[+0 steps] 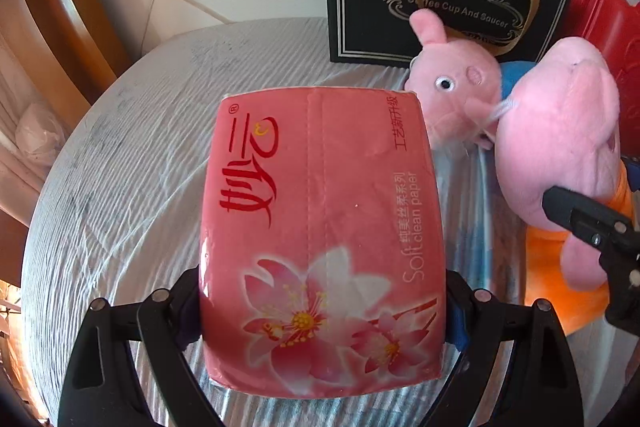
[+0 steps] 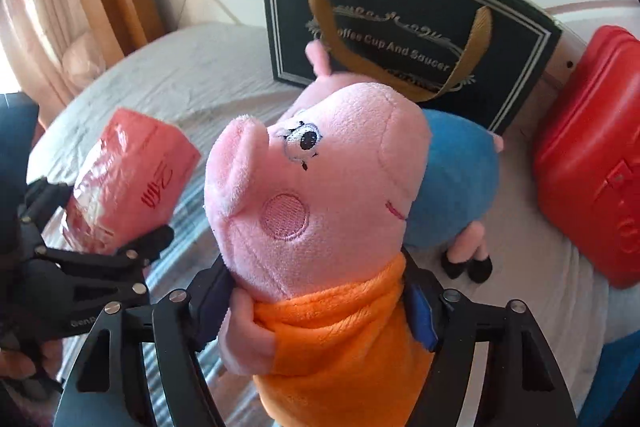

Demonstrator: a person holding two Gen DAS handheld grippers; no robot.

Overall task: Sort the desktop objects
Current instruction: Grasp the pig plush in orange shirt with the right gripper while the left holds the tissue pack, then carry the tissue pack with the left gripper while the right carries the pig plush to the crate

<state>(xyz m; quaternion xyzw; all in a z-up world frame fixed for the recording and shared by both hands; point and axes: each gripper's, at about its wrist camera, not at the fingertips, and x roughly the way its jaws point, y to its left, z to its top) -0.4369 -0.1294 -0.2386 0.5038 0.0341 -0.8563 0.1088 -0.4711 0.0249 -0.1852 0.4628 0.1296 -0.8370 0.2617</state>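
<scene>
Jaws of both grippers hold soft things.
Left gripper (image 1: 320,311) squeezes the tissue pack (image 1: 320,227); right gripper (image 2: 316,311) pinches the orange pig toy (image 2: 320,227), which could bump the blue pig toy (image 2: 456,183) at two o'clock (very close).

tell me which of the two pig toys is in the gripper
The pig toy in the orange dress, clamped at the body by the right gripper. The other pig toy, in blue, lies on the table behind it, untouched.

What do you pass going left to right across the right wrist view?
Left gripper → pink tissue pack → orange-dressed pig plush → blue-dressed pig plush → red case.
</scene>
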